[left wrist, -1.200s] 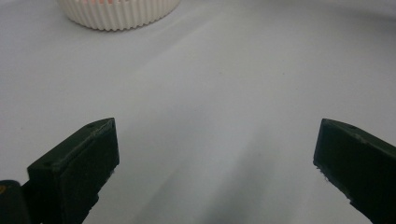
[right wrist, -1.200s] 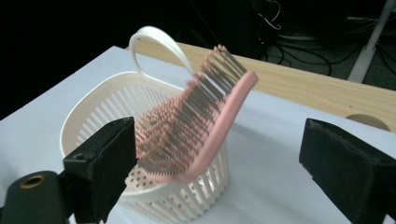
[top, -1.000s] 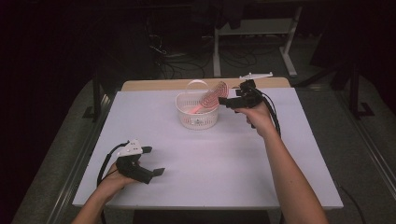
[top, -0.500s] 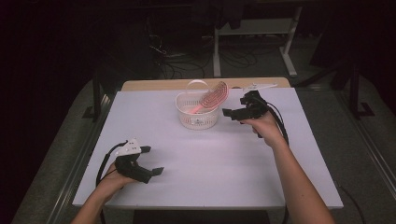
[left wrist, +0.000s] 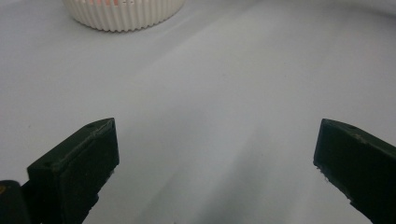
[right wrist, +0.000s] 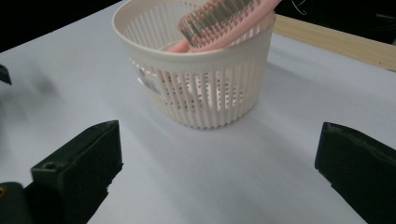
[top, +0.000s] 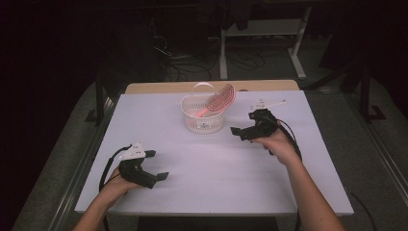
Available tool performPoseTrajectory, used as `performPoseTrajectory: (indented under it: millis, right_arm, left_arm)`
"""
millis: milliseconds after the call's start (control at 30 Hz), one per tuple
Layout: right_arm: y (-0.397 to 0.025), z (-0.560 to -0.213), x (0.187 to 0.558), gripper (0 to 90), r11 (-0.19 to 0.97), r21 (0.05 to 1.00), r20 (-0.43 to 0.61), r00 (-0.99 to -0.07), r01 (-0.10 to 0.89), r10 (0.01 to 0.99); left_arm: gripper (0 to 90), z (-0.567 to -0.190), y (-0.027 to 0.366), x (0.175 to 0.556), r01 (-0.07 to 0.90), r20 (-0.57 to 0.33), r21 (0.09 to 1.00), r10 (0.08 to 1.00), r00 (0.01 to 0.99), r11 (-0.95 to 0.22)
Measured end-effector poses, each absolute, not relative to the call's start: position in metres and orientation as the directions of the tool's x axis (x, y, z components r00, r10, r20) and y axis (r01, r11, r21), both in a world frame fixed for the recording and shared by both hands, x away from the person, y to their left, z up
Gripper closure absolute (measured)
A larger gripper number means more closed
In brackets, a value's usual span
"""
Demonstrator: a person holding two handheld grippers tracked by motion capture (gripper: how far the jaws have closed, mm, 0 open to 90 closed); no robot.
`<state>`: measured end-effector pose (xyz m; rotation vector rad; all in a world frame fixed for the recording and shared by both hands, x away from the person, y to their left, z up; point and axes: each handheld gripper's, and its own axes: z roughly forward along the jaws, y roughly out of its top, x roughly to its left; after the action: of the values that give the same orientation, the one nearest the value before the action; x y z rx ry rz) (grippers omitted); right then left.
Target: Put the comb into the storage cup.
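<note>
Since your tongs are both standing wide and holding nothing, here is how things are lying:

Right tongs [top: 239, 133]: you are hovering them just beside the basket, jaws gaping toward it.
Left tongs [top: 159, 166]: you are resting them low on the table [top: 216, 168], well apart from the basket.
Hairbrush [top: 219, 101]: it is leaning in the white basket [top: 203, 120], bristled head jutting over the rim, just ahead of your right tongs.
Handling: it is probably light, stiff, a little slippery.
Hold: you are best pinching the raised head's edges.
</note>
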<state>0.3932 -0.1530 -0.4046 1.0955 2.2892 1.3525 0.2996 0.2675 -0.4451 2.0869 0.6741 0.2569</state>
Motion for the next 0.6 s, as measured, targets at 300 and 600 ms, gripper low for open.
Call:
performPoseTrajectory:
  millis: [300, 600]
  right_arm:
    - [-0.158, -0.419, 0.372, 0.2, 0.294, 0.833, 0.128, -0.681, 0.468, 0.721]
    - [-0.167, -0.429, 0.348, 0.2, 0.307, 0.834, 0.108, -0.681, 0.458, 0.724]
  left_arm:
    - [0.1, -0.445, 0.266, 0.3, 0.361, -0.072, 0.819, 0.545, 0.835, -0.445]
    - [0.1, -0.446, 0.264, 0.299, 0.36, -0.07, 0.817, 0.543, 0.837, -0.45]
